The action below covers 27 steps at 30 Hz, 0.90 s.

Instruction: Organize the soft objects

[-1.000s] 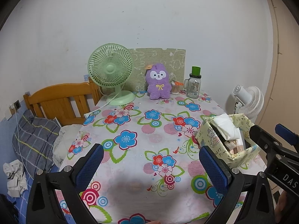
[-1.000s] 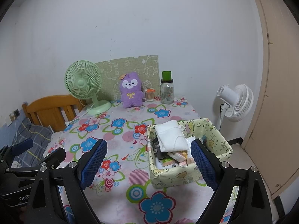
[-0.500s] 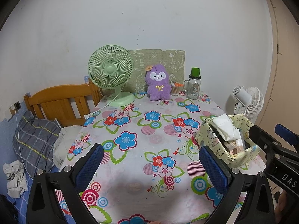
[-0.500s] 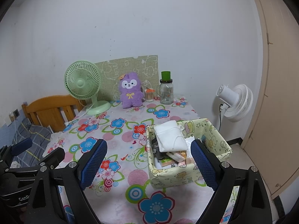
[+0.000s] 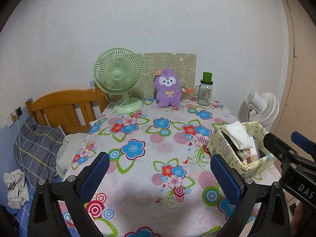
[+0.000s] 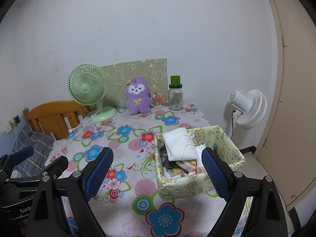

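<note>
Floral table (image 6: 126, 213): nothing shifted in the last second. Both grippers, left (image 5: 160, 174) and right (image 6: 157, 172), spread, empty; box (image 6: 178, 186) ahead-right, contents unchanged.

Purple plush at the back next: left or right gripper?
Left, probably. The purple plush sits almost dead ahead of the open left gripper; the right gripper, also open, faces the storage box.

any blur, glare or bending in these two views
Left wrist view: sharp, even light, no glare; a soft shadow on the tablecloth near the fingers. Right wrist view: equally sharp; fisheye bows the door, corners black.
</note>
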{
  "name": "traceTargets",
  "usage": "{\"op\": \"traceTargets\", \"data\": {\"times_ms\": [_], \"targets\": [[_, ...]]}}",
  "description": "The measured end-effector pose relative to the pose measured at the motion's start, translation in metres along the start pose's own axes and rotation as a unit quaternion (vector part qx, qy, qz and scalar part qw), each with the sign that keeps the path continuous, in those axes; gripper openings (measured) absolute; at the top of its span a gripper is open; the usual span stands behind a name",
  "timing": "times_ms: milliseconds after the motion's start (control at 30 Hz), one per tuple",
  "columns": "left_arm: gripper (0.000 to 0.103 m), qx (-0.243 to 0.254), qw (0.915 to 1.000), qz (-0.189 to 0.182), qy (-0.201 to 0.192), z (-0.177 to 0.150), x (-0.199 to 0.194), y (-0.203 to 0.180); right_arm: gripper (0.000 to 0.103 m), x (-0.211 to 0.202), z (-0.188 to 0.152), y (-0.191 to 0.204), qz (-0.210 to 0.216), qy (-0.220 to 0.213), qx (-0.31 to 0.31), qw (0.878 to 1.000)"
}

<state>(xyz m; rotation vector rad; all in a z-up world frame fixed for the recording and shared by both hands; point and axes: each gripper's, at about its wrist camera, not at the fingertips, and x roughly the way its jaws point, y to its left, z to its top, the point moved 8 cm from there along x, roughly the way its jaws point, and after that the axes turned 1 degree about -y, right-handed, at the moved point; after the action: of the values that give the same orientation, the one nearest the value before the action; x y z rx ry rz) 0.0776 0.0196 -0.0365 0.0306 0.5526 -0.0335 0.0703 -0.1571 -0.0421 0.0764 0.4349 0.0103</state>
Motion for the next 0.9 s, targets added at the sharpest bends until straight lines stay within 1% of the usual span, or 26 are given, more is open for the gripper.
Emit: {"op": "traceTargets", "data": {"times_ms": [900], "targets": [[0.103, 0.003, 1.0, -0.003, -0.001, 0.0001, -0.0005, -0.0017, 0.093, 0.0015, 0.0009, 0.0002, -0.004, 0.0, 0.0, 1.0]]}}
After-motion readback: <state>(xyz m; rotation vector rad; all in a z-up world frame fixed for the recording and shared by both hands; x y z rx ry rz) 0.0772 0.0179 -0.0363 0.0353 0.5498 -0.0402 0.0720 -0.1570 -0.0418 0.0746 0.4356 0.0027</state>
